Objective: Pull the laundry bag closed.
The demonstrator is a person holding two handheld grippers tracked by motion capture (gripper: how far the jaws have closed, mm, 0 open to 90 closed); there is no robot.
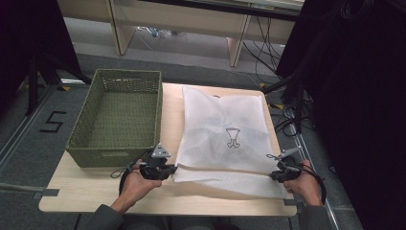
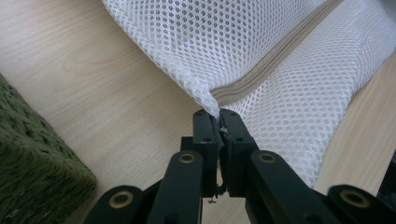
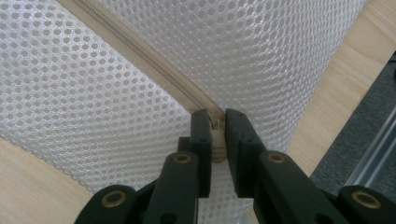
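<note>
Desk (image 1: 76, 191): pale wooden top; woven green basket (image 1: 117, 117) at its left edge.
Bag: white mesh zip bag (image 1: 225, 129), right of centre, zip along the near edge.
Left gripper (image 1: 163, 170): clamped on the bag's near-left corner.
Right gripper (image 1: 280, 175): clamped on the zip pull (image 3: 217, 140), near-right corner.
Axis: zip runs gripper to gripper.

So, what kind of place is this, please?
Probably a lab or recording room, not a home: a light wooden table stands on grey floor with a taped "5", loose cables and dark stands. On it lie a white mesh bag and a green basket.
</note>
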